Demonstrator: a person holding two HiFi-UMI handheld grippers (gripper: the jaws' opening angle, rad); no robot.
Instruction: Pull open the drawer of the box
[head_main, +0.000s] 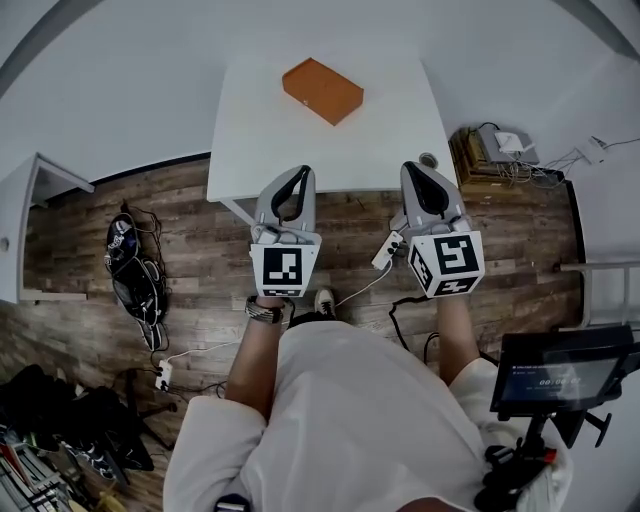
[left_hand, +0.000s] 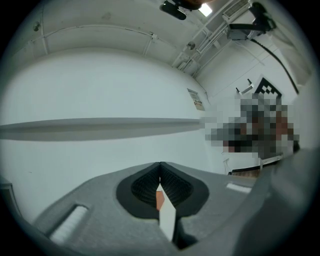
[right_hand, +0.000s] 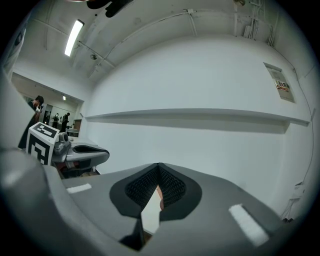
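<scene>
The orange box (head_main: 322, 90) lies on the white bench (head_main: 262, 140), toward its far edge and well apart from both claws. The left claw (head_main: 298, 172) and the right claw (head_main: 420, 168) hang side by side over the bench's near edge, each clenched tip to tip and grasping nothing.

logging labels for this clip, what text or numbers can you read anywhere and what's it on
No text here reads clearly.
On the screen, lower right in the head view: a line of pale characters, too blurred to read.
On the wall notice: print too small to read.
On the marker cubes: black-and-white square patterns only, no words.
On the orange box: no print visible.
</scene>
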